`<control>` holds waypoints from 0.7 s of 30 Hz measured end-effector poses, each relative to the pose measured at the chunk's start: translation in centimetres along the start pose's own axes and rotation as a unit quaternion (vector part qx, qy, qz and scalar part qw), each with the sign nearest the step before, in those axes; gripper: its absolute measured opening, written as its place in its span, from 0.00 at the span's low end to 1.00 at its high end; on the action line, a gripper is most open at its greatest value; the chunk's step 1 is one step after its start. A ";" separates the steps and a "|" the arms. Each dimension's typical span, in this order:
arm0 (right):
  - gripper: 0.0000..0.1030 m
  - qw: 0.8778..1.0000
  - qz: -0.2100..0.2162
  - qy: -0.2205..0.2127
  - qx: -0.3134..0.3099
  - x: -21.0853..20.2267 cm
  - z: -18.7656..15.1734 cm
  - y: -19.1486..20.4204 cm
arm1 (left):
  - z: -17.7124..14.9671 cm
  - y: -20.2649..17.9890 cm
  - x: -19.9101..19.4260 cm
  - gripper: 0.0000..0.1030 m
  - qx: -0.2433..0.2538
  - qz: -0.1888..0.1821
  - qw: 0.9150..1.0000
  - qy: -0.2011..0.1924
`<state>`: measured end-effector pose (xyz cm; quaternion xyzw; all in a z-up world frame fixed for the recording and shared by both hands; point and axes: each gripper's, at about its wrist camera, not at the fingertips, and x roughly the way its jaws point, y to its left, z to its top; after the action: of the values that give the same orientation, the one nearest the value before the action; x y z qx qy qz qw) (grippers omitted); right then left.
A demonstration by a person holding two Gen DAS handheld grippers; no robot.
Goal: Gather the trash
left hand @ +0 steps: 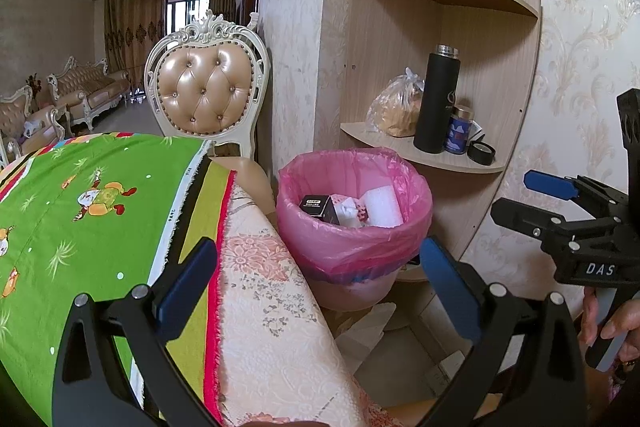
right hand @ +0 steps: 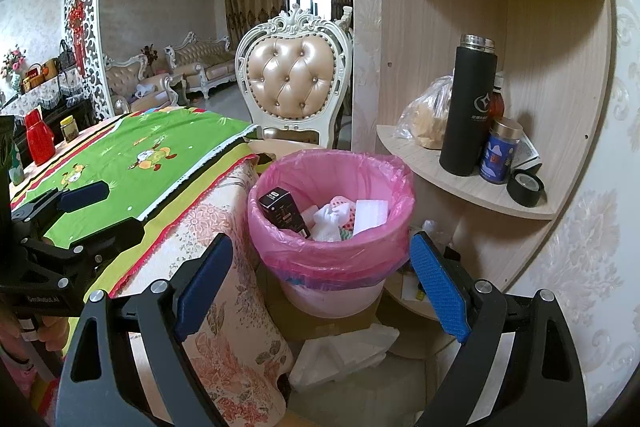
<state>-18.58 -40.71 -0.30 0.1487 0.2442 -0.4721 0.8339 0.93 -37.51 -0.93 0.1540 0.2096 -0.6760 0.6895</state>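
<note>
A bin lined with a pink bag (left hand: 352,251) (right hand: 320,255) stands on the floor between the table and a corner shelf. Inside it lie a black box (left hand: 318,209) (right hand: 282,209), a white foam piece (left hand: 382,207) (right hand: 370,213) and crumpled white paper (right hand: 328,223). My left gripper (left hand: 318,287) (right hand: 104,211) is open and empty, hovering over the table's edge just short of the bin. My right gripper (right hand: 320,285) (left hand: 528,201) is also open and empty, on the near side of the bin, its jaws framing it from a distance.
A table with a green patterned cloth (left hand: 100,195) (right hand: 160,155) over a floral one lies to the left. A tufted chair (left hand: 206,95) (right hand: 292,83) stands behind. The wooden corner shelf (left hand: 440,155) (right hand: 460,183) holds a black flask (right hand: 468,107), jars and tape. White foam scraps (right hand: 344,351) lie on the floor.
</note>
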 end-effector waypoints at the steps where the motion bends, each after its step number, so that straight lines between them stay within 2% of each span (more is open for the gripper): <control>1: 0.83 1.000 0.000 0.000 0.000 0.0 0.0 0.0 | -0.1 0.0 0.0 0.95 0.000 -0.001 1.000 0.000; 21: 0.83 1.000 0.000 0.000 0.000 0.0 0.0 0.1 | -0.5 0.0 0.1 0.95 0.002 -0.004 1.000 0.002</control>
<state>-18.53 -40.69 -0.29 0.1489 0.2444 -0.4722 0.8337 0.87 -37.32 -1.43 0.1557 0.2105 -0.6788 0.6861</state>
